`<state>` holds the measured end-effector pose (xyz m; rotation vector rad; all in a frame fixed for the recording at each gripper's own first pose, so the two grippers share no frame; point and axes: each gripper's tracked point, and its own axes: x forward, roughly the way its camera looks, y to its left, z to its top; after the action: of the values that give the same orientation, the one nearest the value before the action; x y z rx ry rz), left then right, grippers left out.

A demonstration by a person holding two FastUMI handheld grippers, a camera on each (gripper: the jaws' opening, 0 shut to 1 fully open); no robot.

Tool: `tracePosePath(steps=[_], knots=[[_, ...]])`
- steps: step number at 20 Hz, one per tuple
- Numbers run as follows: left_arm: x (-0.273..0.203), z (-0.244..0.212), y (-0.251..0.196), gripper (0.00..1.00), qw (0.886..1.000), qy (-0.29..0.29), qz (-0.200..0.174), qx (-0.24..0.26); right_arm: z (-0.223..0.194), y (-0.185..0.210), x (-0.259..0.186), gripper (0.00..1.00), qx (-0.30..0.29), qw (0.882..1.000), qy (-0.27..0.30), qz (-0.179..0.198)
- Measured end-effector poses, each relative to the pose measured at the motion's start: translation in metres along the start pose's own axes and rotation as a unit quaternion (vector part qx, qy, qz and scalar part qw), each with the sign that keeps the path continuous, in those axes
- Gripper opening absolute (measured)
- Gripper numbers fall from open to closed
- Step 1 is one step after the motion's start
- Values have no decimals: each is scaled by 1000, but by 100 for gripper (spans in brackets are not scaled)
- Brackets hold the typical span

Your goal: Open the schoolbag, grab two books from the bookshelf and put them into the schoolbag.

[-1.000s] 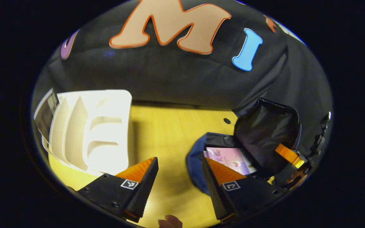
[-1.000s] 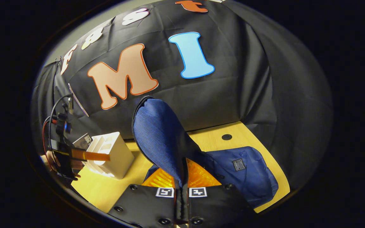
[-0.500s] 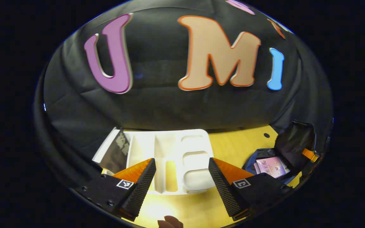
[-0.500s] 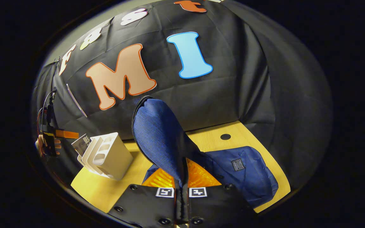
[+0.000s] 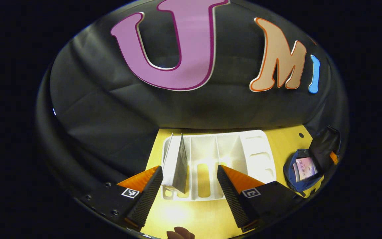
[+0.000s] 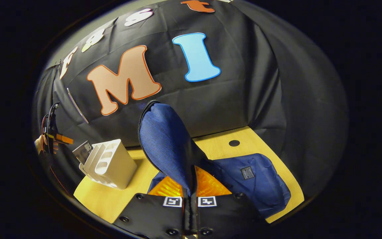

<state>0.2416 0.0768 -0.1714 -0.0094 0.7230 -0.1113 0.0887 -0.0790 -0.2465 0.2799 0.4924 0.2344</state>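
Note:
My left gripper (image 5: 188, 172) is open and faces the white bookshelf (image 5: 230, 156) from close in front. A thin book (image 5: 177, 162) stands in the shelf's leftmost slot, between my fingertips' lines but farther off, untouched. At the far right lies the blue schoolbag (image 5: 292, 172), open, with a pink book (image 5: 305, 167) inside. My right gripper (image 6: 190, 186) is shut on the bag's blue flap (image 6: 167, 142) and holds it up over the bag body (image 6: 257, 182). In the right gripper view the bookshelf (image 6: 111, 162) stands left, with the left gripper (image 6: 53, 139) beyond it.
Everything rests on a yellow wooden table (image 6: 111, 199) with a small round hole (image 6: 234, 143) near its back edge. A hand (image 6: 40, 144) holds the left gripper. Black cloth walls close in behind and beside the table.
My left gripper has swung left, away from the open bag, and now faces the bookshelf and its book. The right gripper keeps the flap raised and has barely moved.

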Motion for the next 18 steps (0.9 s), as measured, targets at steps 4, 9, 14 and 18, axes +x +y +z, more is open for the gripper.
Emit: tracePosePath(steps=[4, 9, 14, 18], knots=[[27, -8, 28, 96, 999, 35, 6, 14, 1, -1, -1, 3, -3, 1000, 2, -9], [62, -24, 36, 96, 997, 78, 0, 14, 1, -2, 0, 3, -2, 1000, 5, -20], [90, -41, 44, 95, 994, 111, 3, 18, 2, -3, -2, 3, -5, 1000, 6, -30], [102, -55, 47, 95, 991, 137, 0, 12, 3, -4, -2, 4, -3, 999, 7, -36]])
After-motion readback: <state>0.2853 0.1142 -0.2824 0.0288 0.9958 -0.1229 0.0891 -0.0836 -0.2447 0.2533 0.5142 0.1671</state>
